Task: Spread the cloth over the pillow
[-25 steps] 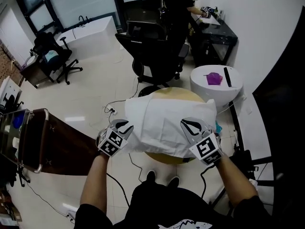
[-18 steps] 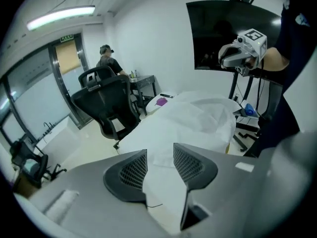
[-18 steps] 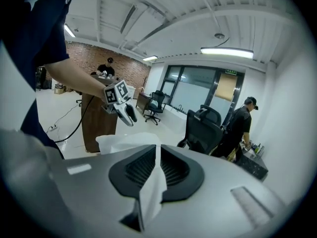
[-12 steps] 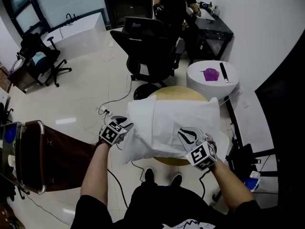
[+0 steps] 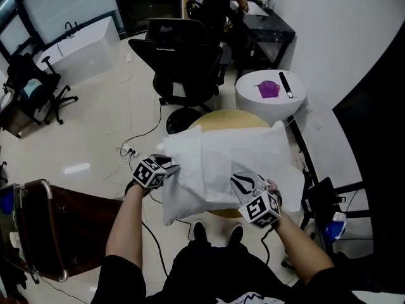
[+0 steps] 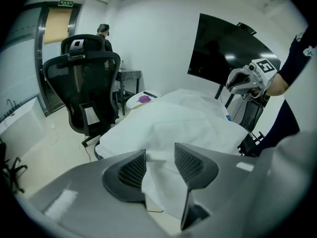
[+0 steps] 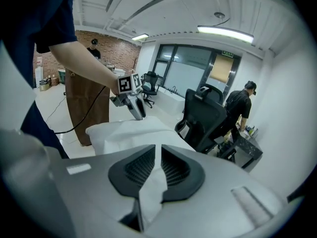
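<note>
The left gripper (image 6: 159,158) stood released: its jaws had just been opening, and the near edge of the thin white cloth (image 5: 235,152) lay loose in the wide gap, pressed by neither pad. The right gripper (image 7: 159,157) was clenched on a narrow fold of that cloth. Its jaws had just eased apart a little, yet the fold filled the slim gap and appeared to touch both pads. From both grippers the cloth ran forward and away, draped over the plump white rectangular pillow (image 7: 94,134), which lay largely hidden beneath it on a round tan table (image 5: 235,115). In the head view the pillow's long axis ran crosswise to the person, from one gripper to the other, with the left gripper at the near left corner and the right at the near right corner. Neither hand was clearly the nearer. The grip on the right corner looked like what remained to be freed, by drawing back along the near edge, away from the pillow.
</note>
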`<move>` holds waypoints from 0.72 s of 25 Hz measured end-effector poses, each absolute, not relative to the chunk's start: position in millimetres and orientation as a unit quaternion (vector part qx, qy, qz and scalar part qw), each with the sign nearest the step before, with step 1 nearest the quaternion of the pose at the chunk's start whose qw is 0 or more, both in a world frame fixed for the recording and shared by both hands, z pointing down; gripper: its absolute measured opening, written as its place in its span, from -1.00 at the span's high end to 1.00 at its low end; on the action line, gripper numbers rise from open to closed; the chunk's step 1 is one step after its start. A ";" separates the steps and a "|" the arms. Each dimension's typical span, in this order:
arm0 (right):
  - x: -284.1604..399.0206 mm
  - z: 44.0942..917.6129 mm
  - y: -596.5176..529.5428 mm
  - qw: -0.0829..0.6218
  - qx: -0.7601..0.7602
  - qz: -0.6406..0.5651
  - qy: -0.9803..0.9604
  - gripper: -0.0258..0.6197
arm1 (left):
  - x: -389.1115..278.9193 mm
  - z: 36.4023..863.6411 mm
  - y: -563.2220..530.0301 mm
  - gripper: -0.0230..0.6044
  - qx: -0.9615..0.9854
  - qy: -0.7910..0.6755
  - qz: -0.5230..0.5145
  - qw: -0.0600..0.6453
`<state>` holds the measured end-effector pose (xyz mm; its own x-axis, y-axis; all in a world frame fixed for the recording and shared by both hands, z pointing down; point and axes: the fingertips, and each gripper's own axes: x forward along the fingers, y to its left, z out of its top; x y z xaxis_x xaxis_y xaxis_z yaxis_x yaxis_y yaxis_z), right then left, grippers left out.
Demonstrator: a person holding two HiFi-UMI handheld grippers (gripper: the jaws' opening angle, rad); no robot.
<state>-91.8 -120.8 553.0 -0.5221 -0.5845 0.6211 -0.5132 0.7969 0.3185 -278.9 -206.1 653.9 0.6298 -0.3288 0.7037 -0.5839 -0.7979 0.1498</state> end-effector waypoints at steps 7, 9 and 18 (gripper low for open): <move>-91.2 557.3 -120.4 0.379 0.322 -0.045 -0.867 0.78 | -272.1 652.8 -200.8 0.89 0.890 -0.228 0.366 0.149; -88.9 560.6 -122.9 0.382 0.323 -0.043 -0.865 0.78 | -272.9 646.0 -198.3 0.90 0.890 -0.230 0.369 0.137; -76.6 587.9 -146.5 0.426 0.321 -0.045 -0.845 0.78 | -287.1 585.6 -164.8 0.91 0.883 -0.268 0.380 0.071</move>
<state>-76.6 -146.5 587.9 -0.4319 -0.5801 0.6906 -0.5041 0.7902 0.3485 -287.1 -164.8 585.6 0.5679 -0.4191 0.7085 -0.5271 -0.8462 -0.0781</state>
